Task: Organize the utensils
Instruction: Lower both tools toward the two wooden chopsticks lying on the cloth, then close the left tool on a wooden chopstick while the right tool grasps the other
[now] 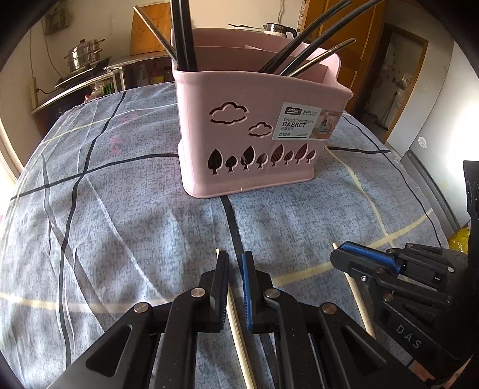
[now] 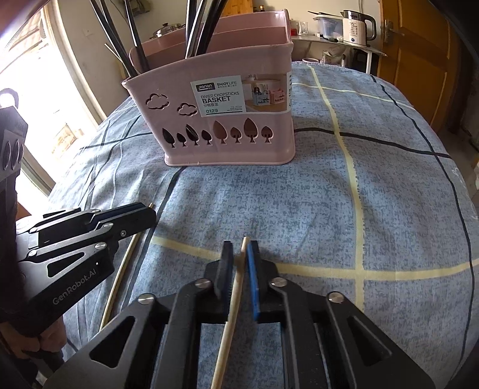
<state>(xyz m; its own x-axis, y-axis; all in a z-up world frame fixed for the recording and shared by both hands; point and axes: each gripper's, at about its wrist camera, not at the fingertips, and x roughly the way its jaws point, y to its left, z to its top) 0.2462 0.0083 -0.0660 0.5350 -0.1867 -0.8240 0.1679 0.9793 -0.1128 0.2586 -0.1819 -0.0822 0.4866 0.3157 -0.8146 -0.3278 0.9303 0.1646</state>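
The left black hand-held gripper (image 1: 235, 257), with one black ribbed pad and one blue pad, reaches low and forward over the bed, its jaws narrowed around a pale wooden chopstick (image 1: 236, 329) that runs back between the fingers toward the camera; the stick lies against the black pad, but whether the blue pad presses it I cannot tell. The right black hand-held gripper (image 2: 239, 250), of the same build, is held level beside it, its jaws drawn in close on a second pale wooden chopstick (image 2: 232, 305), whose blunt tip pokes out just past the fingertips. From the left wrist view the right gripper (image 1: 344, 250) shows side-on with its stick slanting down under it; from the right wrist view the left gripper (image 2: 146, 209) shows the same way, its chopstick curving below the linkage.

Underneath spreads a blue-grey speckled cloth with dark and cream grid lines (image 2: 374, 209), soft and creased, draped over a rounded surface. Ahead of both grippers, well apart from the fingertips, stands a pink plastic divided chopstick basket (image 1: 254, 98), upright, smooth-walled, with cloud and tree cut-outs and a white paper label (image 2: 218, 97). Long black chopsticks and metal ones (image 1: 182, 33) lean out of its compartments.

Nothing lies between the grippers and the basket. Behind stand a stacked steel steamer pot (image 1: 83, 55), a white electric kettle (image 2: 357, 27) on a side shelf and a brown wooden door (image 2: 416, 54).
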